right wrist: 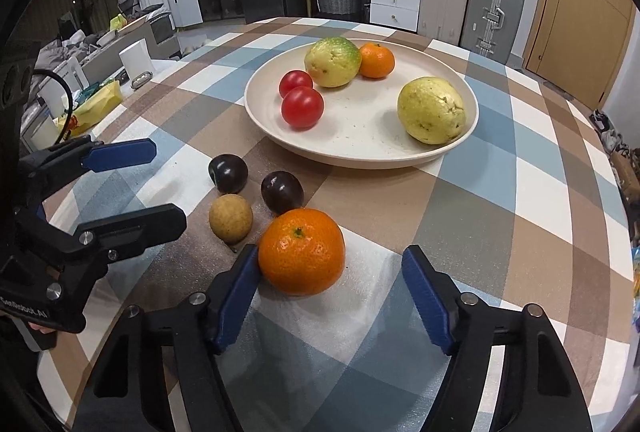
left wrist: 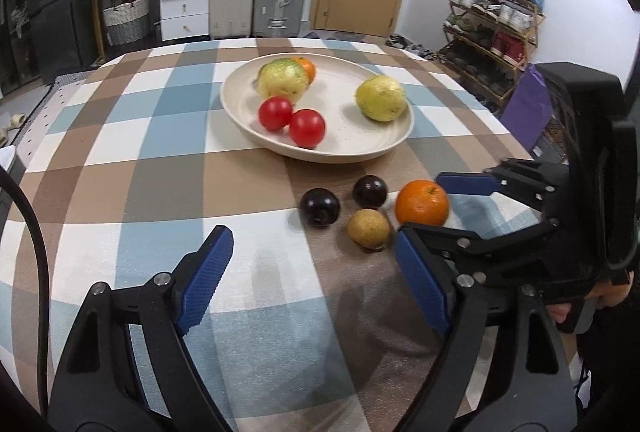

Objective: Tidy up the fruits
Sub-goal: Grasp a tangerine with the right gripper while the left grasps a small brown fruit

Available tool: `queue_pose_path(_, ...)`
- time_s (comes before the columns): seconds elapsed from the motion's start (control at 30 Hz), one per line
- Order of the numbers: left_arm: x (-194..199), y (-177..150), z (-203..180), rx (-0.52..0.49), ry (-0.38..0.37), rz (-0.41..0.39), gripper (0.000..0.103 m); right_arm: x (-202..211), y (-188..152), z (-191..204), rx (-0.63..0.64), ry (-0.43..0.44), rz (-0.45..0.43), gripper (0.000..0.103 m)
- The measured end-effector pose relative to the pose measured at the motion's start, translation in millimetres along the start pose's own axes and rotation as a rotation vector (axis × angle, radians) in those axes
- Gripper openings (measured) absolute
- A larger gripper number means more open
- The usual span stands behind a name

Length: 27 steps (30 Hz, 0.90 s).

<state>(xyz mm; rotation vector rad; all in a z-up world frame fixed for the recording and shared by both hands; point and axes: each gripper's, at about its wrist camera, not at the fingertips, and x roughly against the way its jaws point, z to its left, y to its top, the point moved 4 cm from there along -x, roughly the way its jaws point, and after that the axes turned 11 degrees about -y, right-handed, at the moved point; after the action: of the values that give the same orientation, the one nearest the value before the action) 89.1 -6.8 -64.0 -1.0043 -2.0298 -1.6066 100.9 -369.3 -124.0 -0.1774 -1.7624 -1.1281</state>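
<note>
Orange [right wrist: 301,251] sits between my right tool's [right wrist: 332,296] unclenched pads, touching only the left one, so closing off-centre could roll it away; my left tool [left wrist: 310,274] is released.

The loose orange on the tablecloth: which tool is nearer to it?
Right. The right tool brackets the orange, one finger touching it. The left tool hangs open beside the fruit cluster, farther from it.

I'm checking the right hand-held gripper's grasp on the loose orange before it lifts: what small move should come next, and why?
Probably close the right hand-held gripper further on the orange. One finger already touches it, the other stands clear, so it isn't gripped yet. The plate lies just beyond.
</note>
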Motion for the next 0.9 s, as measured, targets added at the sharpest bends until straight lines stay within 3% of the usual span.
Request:
queue_pose_path(0.3, -2.9, -0.3, -5.4, -0.010, -0.008, 0.014, 0.082, 4.0, 0.4, 8.6, 0.012, 0.039, -0.015, 0.044)
queue_pose_path(0.53, -6.9, -1.2, -11.1, -0.023, -0.017, 0.031, 0.082, 8.0, -1.8, 9.1, 0.009, 0.043, -0.029, 0.041)
queue_pose_path(0.9, -26.6, -8.3, -29.2, -0.071, -0.054, 0.107, 0.046, 17.7, -7.3, -16.9, -0.065, 0.022, -0.044, 0.041)
